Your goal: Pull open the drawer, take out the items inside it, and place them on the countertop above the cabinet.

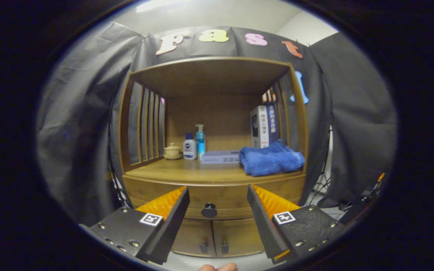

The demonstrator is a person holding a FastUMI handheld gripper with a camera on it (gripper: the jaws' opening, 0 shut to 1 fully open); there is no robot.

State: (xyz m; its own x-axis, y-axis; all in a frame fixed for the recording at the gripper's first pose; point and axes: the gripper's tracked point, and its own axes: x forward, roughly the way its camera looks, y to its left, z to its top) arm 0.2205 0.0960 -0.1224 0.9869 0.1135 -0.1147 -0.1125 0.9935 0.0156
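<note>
The tool [218,203] is wide open and holds nothing. Beyond its fingers, the closed drawer [217,201] shows its dark knob [209,210] between them. The drawer's contents are hidden. A blue towel [269,159] lies on the table [187,174] above.

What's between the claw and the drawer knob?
Nothing. In the gripper view the open claw frames the knob, which sits beyond its fingers on the shut drawer, with bare air between.

At the centre of the frame a cabinet [213,150] carries, on its tabletop [171,173], a cup [172,151] at left, two bottles [194,145] beside it, a flat box [220,157] mid-way, a towel [269,158] right and upright books [264,126] behind. Below, the shut drawer's knob [209,210] sits ahead of the spread claw [218,199], between its fingers, with two doors [213,237] underneath.
</note>
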